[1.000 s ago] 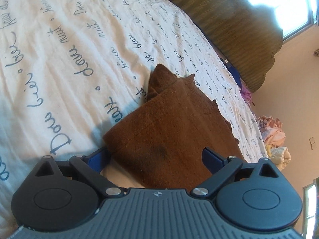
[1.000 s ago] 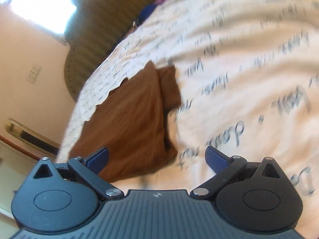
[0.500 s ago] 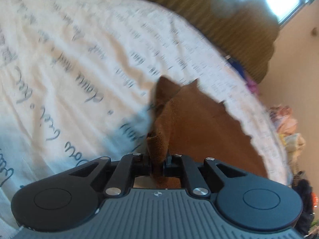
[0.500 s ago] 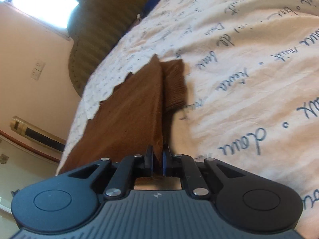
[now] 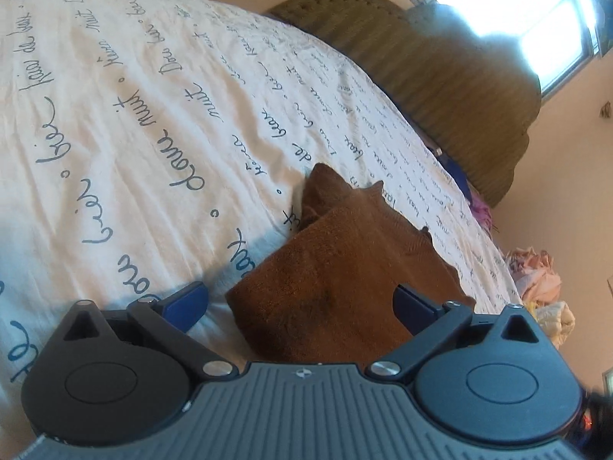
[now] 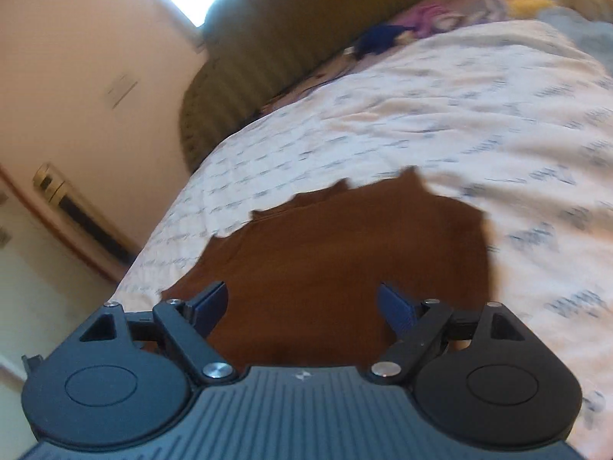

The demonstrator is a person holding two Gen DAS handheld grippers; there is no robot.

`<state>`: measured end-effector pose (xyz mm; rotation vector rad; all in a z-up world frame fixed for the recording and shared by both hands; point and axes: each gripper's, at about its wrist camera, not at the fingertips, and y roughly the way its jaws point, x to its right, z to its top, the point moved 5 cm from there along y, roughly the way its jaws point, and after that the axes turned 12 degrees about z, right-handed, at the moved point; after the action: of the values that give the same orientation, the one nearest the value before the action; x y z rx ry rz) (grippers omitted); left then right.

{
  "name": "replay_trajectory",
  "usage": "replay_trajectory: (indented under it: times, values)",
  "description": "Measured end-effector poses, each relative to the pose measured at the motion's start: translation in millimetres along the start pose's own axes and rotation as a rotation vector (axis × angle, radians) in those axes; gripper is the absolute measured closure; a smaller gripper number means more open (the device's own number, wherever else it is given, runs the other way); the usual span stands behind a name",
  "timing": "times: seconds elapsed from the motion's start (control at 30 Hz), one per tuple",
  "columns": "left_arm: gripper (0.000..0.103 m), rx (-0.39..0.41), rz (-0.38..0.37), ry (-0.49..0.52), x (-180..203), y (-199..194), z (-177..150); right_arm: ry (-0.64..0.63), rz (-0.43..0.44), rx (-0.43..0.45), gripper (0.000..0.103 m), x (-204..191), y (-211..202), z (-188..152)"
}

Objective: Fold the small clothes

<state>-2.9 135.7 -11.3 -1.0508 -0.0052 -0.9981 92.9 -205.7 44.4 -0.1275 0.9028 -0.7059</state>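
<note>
A small brown knitted garment [image 5: 345, 268] lies folded on the white bedspread [image 5: 134, 115] with blue handwriting print. My left gripper [image 5: 300, 301] is open, its blue pads spread either side of the garment's near folded corner, holding nothing. In the right wrist view the same brown garment [image 6: 325, 253] lies flat in a broad folded shape. My right gripper [image 6: 302, 304] is open just above its near edge and holds nothing. The right view is blurred by motion.
An olive ribbed headboard [image 5: 440, 61] stands at the far end of the bed, under a bright window [image 5: 528, 19]. A heap of pink and pale clothes [image 5: 536, 280] lies past the bed's right side. Purple and blue items [image 6: 402, 30] lie near the headboard.
Half a second ago both grippers were shut on the garment's edge. Now both have opened and let it go, and the garment lies folded on the bed.
</note>
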Motion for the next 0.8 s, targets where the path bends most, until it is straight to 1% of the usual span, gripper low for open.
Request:
replay_trajectory:
  times: [0.07,0.1,0.17,0.23,0.3,0.37,0.4,0.43,0.47,0.53,0.57,0.67,0.73,0.8]
  values:
    - [0.002,0.023,0.008,0.010,0.3,-1.4,-2.2,-0.056,0.078,-0.083,0.017,-24.7,58.8,12.1]
    - [0.002,0.029,0.014,0.024,1.9,-1.5,-3.5,-0.053,0.126,-0.126,0.017,-33.1,89.4,17.1]
    - [0.002,0.037,0.022,0.045,3.8,-1.8,-5.1,0.020,0.220,-0.222,0.017,-44.3,152.2,25.0]
    - [0.002,0.035,0.022,0.057,4.0,-1.5,-5.1,0.060,0.256,-0.279,0.017,-52.9,204.7,30.2]
    - [0.001,0.027,0.022,0.063,4.2,-0.6,-3.7,0.060,0.203,-0.320,0.017,-52.5,251.6,35.4]
    - [0.001,0.021,0.026,0.066,5.9,2.3,-1.0,0.030,0.095,-0.372,0.018,-41.9,290.2,34.8]
    - [0.001,0.020,0.031,0.068,6.8,3.6,0.0,0.016,0.123,-0.333,0.015,-41.9,296.1,38.3]
    - [0.001,0.021,0.037,0.078,8.5,5.5,0.5,0.040,0.130,-0.319,0.010,-39.2,300.6,40.5]
    - [0.001,0.023,0.045,0.095,10.7,7.3,0.9,0.067,0.126,-0.313,0.010,-38.9,302.8,42.7]
    - [0.001,0.028,0.066,0.119,16.2,9.6,1.4,0.048,0.117,-0.313,0.010,-43.5,297.7,44.8]
    - [0.001,0.032,0.072,0.125,17.9,10.4,0.9,0.041,0.129,-0.285,0.011,-46.1,288.5,46.7]
    - [0.001,0.043,0.089,0.136,21.0,12.8,-0.6,0.051,0.215,-0.217,0.011,-51.7,245.5,51.7]
    - [0.001,0.051,0.102,0.147,23.2,13.5,-2.5,0.059,0.236,-0.214,0.011,-50.8,219.7,48.9]
    - [0.001,0.056,0.116,0.158,25.5,14.3,-3.5,0.056,0.239,-0.237,0.011,-48.1,199.6,42.7]
